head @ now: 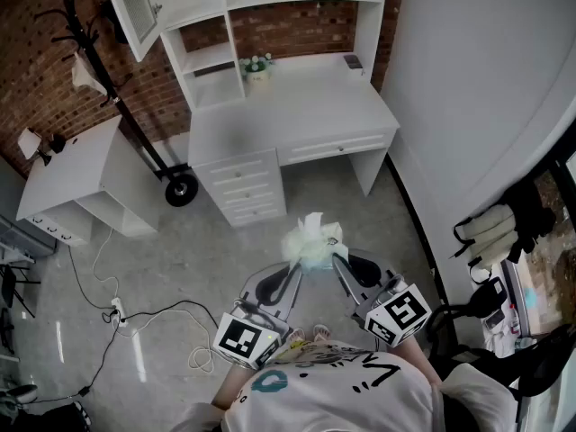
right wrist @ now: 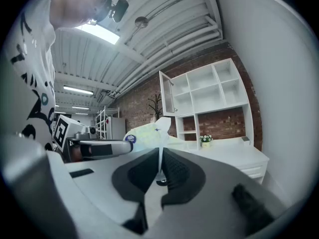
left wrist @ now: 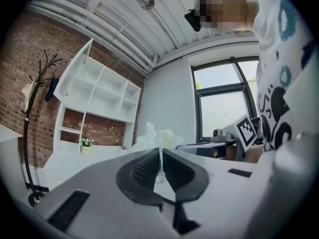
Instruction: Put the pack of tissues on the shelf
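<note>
Pack of tissues (head: 312, 239): held in the air in front of the person, over the grey floor (head: 180, 259), well apart from the white desk (head: 297, 115) and its shelf unit (head: 211, 61).

Left gripper (head: 295, 266): clenched on the pack's thin clear wrapper edge at the pack's left side. In the left gripper view the film runs as a narrow strip between the ribbed pads (left wrist: 147, 166), which are pressed almost together on it; the pack (left wrist: 158, 136) sits just beyond the tips.

Right gripper (head: 337, 261): likewise pinched onto wrapper film at the pack's right side (the right gripper view shows the same thin strip between its closed pads (right wrist: 174, 168)). The pack (right wrist: 144, 133) shows pale yellow-green with a round blue mark.

Both grippers converge on the pack from below.

Desk surface: small flower pot (head: 256, 66) near the shelf unit. Upper cabinet door (head: 135, 7) stands open. Coat rack (head: 85, 43) left of the desk.
</note>
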A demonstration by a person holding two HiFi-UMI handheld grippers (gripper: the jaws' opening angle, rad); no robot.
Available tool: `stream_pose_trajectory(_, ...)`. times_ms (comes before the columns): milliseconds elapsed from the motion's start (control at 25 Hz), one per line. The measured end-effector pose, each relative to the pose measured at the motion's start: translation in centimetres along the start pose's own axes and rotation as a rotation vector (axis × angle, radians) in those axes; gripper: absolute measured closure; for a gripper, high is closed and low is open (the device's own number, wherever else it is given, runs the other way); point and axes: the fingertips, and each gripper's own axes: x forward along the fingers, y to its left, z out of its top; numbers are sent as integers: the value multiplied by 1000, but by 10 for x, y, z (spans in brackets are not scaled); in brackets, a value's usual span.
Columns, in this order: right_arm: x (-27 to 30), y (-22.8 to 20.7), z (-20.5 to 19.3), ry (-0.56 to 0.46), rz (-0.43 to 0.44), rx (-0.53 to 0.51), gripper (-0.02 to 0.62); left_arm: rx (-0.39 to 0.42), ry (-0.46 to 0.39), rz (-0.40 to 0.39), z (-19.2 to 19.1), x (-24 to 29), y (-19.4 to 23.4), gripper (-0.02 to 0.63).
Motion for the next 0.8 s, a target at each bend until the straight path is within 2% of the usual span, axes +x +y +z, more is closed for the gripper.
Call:
stream_pose_trajectory(240,-2,5,2,7,-2,-19,560,5,2,-2,2,-3,2,584)
stream_pose_trajectory(800,-2,10,5,6,-5,24,560,8,-11,-18,6,-8,2,584)
